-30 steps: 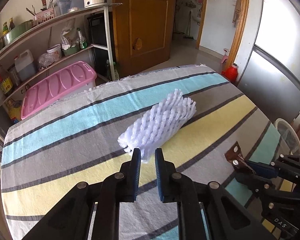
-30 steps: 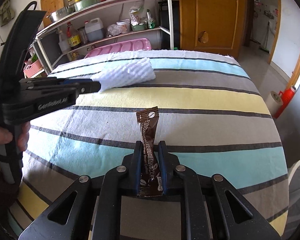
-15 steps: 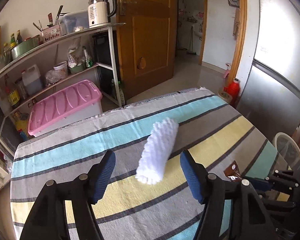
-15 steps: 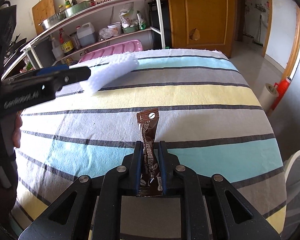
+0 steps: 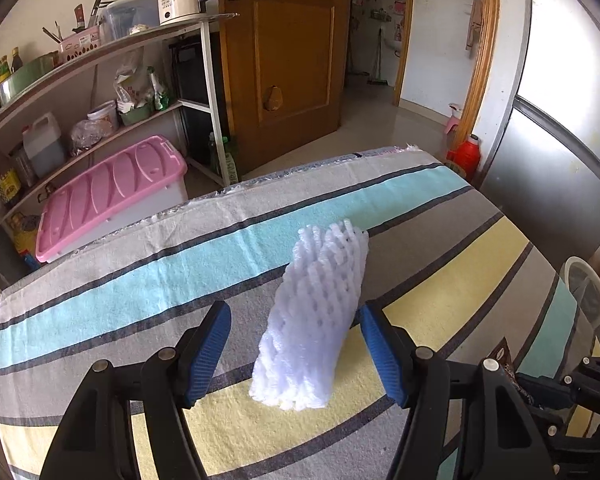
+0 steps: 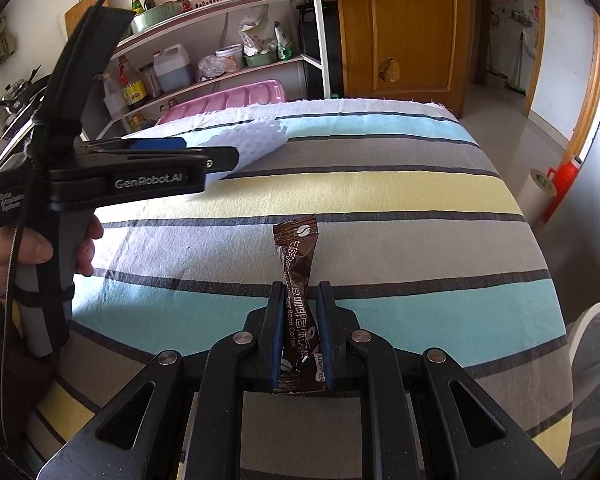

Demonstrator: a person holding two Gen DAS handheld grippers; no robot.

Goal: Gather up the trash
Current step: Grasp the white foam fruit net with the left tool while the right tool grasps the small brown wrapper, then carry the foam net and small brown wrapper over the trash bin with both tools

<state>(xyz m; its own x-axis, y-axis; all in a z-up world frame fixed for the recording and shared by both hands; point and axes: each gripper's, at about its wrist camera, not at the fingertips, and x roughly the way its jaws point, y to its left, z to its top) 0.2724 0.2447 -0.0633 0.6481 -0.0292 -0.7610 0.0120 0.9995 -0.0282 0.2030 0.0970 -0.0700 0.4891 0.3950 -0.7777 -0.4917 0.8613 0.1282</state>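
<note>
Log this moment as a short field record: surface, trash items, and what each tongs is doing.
surface: striped cloth over the table
trash 1: white foam fruit net, lying on the cloth
trash 2: brown coffee sachet
left tongs: open, blue pads on either side of the foam net, not pressing it
right tongs: shut on the coffee sachet, which sticks out ahead above the cloth
bin: white rim beside the table edge

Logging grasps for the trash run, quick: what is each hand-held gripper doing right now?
Left hand-held gripper: open, white foam net between its pads, not gripped.
Right hand-held gripper: shut on the brown coffee sachet.
</note>
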